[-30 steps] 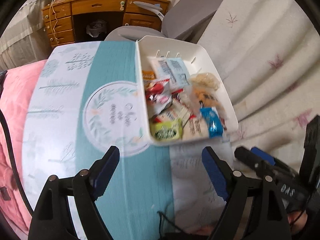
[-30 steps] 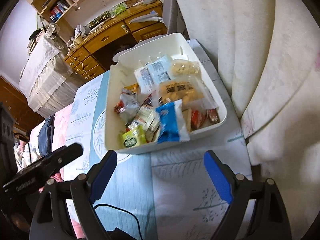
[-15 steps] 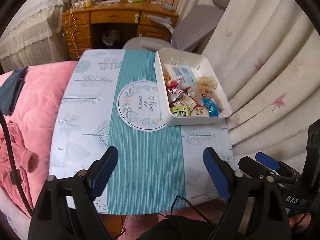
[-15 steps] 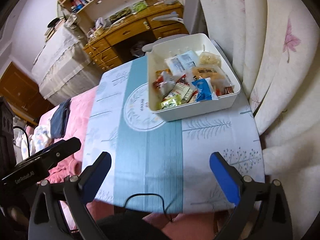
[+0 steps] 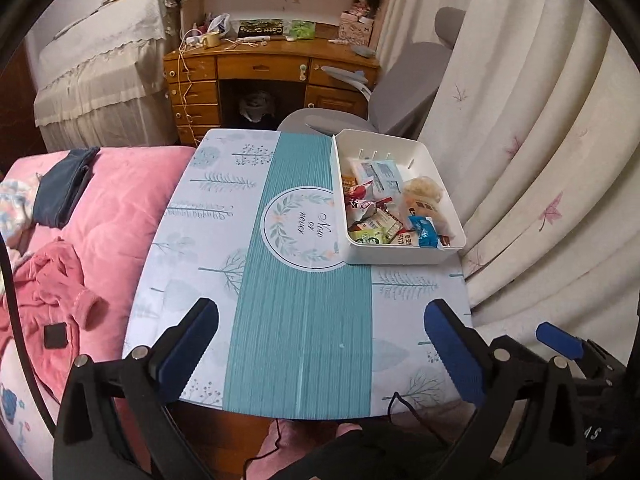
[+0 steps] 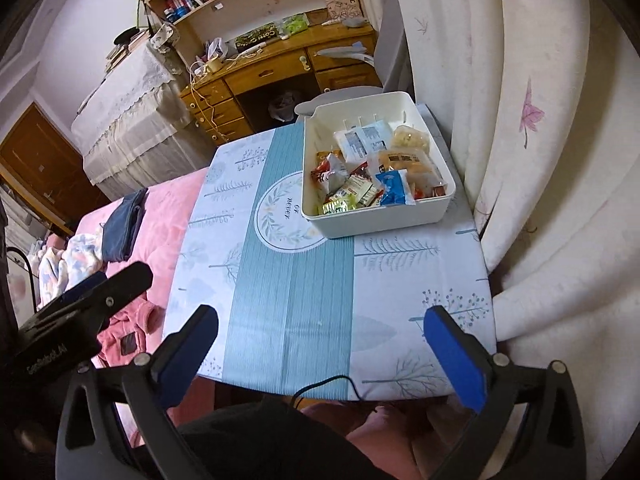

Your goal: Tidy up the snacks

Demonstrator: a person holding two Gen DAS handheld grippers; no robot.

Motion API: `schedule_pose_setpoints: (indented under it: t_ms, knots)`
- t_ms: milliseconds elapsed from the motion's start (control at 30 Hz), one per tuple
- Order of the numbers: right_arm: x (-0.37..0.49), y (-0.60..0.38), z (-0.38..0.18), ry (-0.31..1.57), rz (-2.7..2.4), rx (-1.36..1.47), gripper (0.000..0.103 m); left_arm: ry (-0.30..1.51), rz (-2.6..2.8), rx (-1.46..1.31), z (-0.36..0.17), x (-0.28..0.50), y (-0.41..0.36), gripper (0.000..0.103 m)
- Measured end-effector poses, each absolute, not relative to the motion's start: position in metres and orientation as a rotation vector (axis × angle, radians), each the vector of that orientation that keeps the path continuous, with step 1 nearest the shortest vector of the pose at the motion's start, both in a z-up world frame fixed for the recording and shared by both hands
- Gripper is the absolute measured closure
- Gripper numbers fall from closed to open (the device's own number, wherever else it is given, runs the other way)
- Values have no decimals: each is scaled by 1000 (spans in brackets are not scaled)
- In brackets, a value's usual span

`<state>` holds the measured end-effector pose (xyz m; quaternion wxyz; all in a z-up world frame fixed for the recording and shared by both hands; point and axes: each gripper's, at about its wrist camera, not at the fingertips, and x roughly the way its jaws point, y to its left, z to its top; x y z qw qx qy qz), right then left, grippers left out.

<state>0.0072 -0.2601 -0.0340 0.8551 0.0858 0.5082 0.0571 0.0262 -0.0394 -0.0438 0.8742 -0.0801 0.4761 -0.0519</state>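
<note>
Bedroom setting: a small surface point(image 5: 304, 320) under a teal-and-white patterned cloth, pink bed to its left, curtain to its right. White bin point(image 5: 404, 254) sits at the far right corner, snacks point(image 5: 384, 208) piled loose inside. Left gripper point(image 5: 320, 344) and right gripper point(image 6: 320, 344) hang over the near edge, jaws opening, nothing between them. Judgement: gathering appears complete; any next move is only sorting inside the bin.
</note>
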Motion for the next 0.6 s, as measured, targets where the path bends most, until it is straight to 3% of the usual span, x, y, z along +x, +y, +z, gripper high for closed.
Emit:
schedule_pose_setpoints:
  t_ms: [600]
  knots:
    - [11, -262, -39, 1055, 179, 171, 0, 954, 74, -49, -39, 22, -60, 1]
